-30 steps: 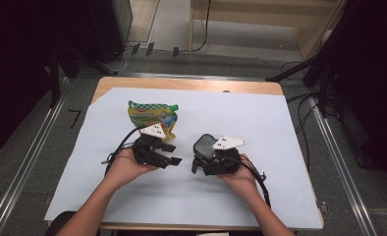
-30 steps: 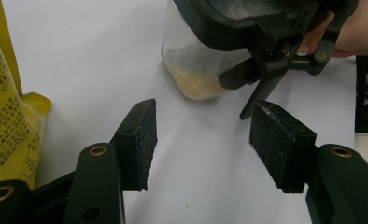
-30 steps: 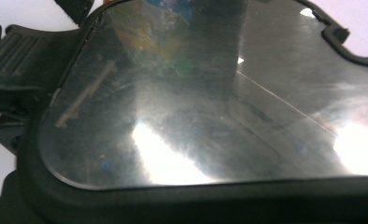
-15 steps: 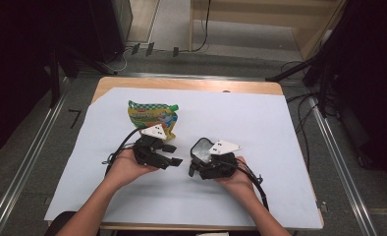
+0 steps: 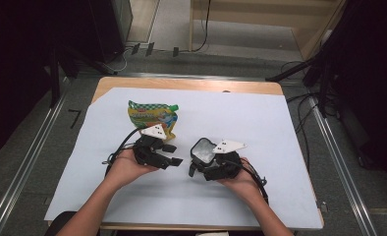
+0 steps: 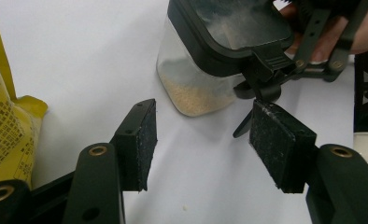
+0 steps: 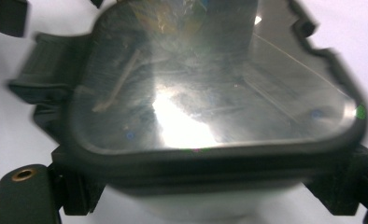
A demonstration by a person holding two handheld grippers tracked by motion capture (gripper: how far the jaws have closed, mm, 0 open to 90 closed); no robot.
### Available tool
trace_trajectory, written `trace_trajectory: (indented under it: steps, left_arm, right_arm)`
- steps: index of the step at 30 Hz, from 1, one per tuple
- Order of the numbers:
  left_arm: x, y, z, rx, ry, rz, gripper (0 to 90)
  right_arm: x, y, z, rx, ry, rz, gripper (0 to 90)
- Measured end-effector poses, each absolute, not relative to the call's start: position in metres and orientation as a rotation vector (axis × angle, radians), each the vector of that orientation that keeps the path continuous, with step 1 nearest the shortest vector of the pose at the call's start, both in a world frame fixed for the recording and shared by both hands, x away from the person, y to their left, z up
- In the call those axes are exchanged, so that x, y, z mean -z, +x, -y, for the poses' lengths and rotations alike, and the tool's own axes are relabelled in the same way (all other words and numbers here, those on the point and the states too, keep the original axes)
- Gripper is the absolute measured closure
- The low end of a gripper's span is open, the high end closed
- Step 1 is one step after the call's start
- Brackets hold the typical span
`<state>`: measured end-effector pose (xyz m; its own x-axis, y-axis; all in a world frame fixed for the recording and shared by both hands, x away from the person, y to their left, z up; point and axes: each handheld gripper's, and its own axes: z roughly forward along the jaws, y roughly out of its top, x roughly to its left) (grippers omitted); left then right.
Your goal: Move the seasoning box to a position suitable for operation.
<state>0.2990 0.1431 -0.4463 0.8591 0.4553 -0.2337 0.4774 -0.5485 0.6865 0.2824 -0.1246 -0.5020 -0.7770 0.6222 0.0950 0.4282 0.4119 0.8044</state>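
Note:
A clear container (image 5: 203, 150) with a black-rimmed lid and tan grains in its bottom (image 6: 196, 88) is tilted near the middle of the table. My right gripper (image 5: 201, 164) is shut on it, and its lid (image 7: 210, 93) sits close before that gripper's camera. My left gripper (image 5: 172, 154) stands open just left of the container, with nothing between its pads (image 6: 140, 140). Behind the left gripper, a yellow and green pouch (image 5: 152, 117) lies flat; its edge (image 6: 0, 130) runs beside the left jaw.
A white sheet (image 5: 260, 123) covers most of the wooden table (image 5: 181, 83). Cables trail from both grippers across the sheet. Metal rails (image 5: 34, 147) run along both sides of the table, with dark equipment beyond them.
My right gripper and the container have shifted slightly toward the near edge. The left gripper has stayed where it was, still open.

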Motion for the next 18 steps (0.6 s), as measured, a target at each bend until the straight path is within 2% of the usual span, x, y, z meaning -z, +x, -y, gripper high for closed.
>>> trace_trajectory:
  steps: [10,14,17,18]
  left_arm:
    - [0.446,0.297,-0.142,0.034,2.229,-0.674,44.2]
    - [0.445,0.296,-0.142,0.025,2.239,-0.673,48.2]
    - [0.445,0.297,-0.143,0.030,2.227,-0.678,51.6]
    - [0.445,0.297,-0.143,0.030,2.227,-0.678,53.4]
  right_arm:
    - [0.486,0.264,0.146,-1.302,1.002,-2.456,19.1]
    - [0.479,0.256,0.156,-1.289,0.960,-2.453,32.0]
    - [0.474,0.254,0.163,-1.310,0.961,-2.448,45.3]
    - [0.474,0.254,0.163,-1.310,0.961,-2.448,45.3]
